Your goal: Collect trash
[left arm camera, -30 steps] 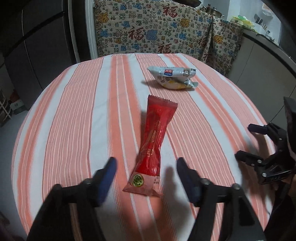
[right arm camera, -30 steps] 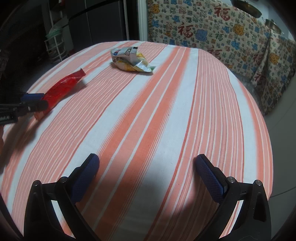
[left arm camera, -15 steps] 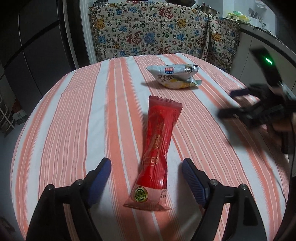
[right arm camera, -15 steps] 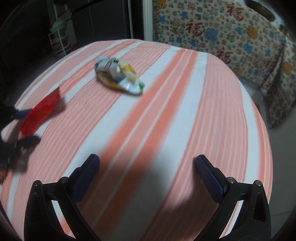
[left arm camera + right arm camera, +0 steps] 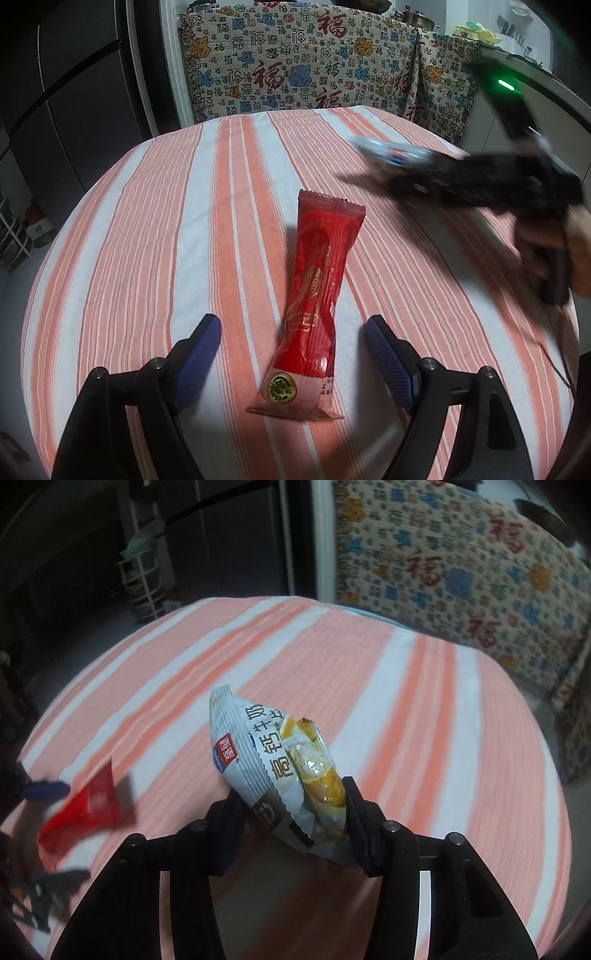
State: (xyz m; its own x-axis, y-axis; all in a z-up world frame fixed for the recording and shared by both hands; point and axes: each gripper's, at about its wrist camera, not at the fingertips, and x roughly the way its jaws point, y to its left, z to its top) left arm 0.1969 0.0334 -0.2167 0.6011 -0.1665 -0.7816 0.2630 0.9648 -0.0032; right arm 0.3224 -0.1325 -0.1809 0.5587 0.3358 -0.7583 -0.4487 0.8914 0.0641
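Note:
A long red snack wrapper (image 5: 317,295) lies on the striped tablecloth, its near end between the fingers of my left gripper (image 5: 293,341), which is open and low over the table. My right gripper (image 5: 291,805) is shut on a white and yellow snack packet (image 5: 273,760). In the left wrist view the right gripper (image 5: 461,181) shows blurred at the right, with the packet (image 5: 388,153) at its tip. The red wrapper also shows at the left of the right wrist view (image 5: 81,812).
The round table (image 5: 129,240) has an orange and white striped cloth. A patterned cloth (image 5: 314,62) hangs over furniture behind it. A dark fridge (image 5: 66,92) stands at the left, a counter (image 5: 535,74) at the right, and a wire rack (image 5: 144,587) beyond the table.
My right gripper moved across the table to the white packet and shut on it. My left gripper eased a little forward around the red wrapper and stayed open.

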